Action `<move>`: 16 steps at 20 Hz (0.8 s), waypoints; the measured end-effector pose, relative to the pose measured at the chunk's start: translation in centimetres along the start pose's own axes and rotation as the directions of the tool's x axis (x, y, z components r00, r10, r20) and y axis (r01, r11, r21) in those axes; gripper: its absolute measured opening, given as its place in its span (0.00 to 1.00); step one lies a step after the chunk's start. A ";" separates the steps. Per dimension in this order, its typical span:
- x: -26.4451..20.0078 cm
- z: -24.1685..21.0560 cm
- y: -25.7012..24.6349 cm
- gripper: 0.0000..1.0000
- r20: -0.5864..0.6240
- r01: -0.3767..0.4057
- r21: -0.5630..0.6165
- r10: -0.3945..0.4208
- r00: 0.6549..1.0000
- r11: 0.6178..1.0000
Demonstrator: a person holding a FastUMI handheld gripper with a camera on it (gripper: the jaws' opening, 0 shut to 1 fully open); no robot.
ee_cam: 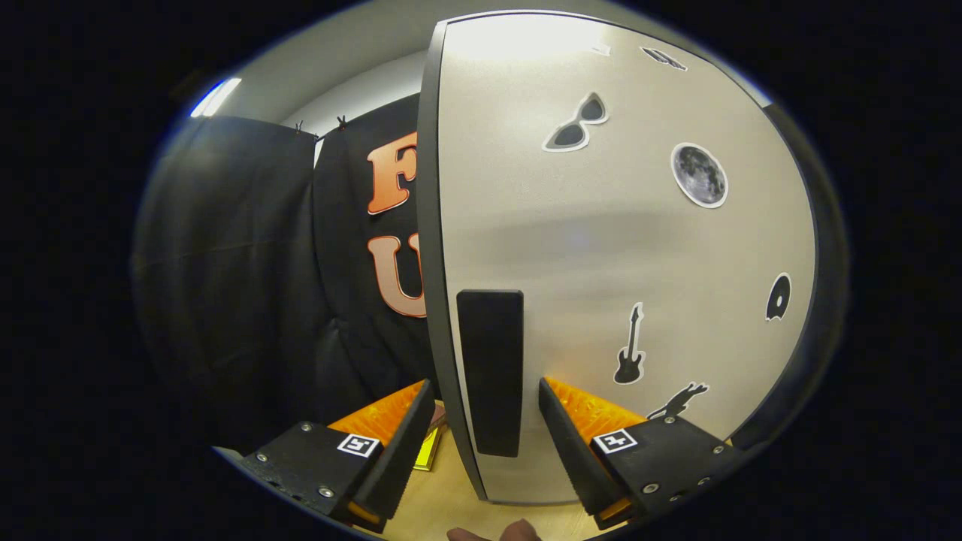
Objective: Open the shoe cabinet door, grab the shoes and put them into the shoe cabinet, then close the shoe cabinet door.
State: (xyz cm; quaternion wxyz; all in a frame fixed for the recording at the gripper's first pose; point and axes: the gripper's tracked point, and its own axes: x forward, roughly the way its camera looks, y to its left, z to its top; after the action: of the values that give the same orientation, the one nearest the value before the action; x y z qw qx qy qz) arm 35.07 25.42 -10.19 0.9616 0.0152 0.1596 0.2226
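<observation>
The shoe cabinet door [616, 225] is a pale grey panel with a dark edge, standing very close in front of me. It carries several small stickers, among them sunglasses, a moon and a guitar. A black upright handle [490, 338] sits near the door's left edge. My gripper [487, 391] is open. The handle and the door's edge stand between its fingers, one finger [406, 424] left of the edge and the other on the door's face. Neither pad presses on the handle. I see no shoes here.
The black cloth wall [248, 285] hangs to the left of the door. A tan wooden floor [451, 500] shows below the door. A small yellow object [428, 451] lies by the left finger. Part of a hand [496, 532] shows beneath the fingers.
</observation>
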 end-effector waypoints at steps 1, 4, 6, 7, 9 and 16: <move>0.1 0.0 0.0 0.88 0.003 0.000 -0.013 0.000 1.000 1.000; -0.4 -0.8 0.6 0.89 -0.033 -0.014 0.026 0.015 0.999 1.000; -0.9 -0.4 0.4 0.88 -0.030 -0.003 0.050 0.005 1.000 0.999; -1.5 -0.3 0.2 0.88 -0.027 0.007 0.047 -0.005 1.000 0.999; -3.3 0.0 -0.1 0.88 -0.023 0.020 0.045 -0.019 1.000 0.999; -12.2 1.9 -1.1 0.88 0.024 0.091 0.025 -0.092 0.995 0.996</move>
State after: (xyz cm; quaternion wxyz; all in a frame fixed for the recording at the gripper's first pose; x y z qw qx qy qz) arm 25.72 19.19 -4.85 0.9725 0.0224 0.1505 0.1762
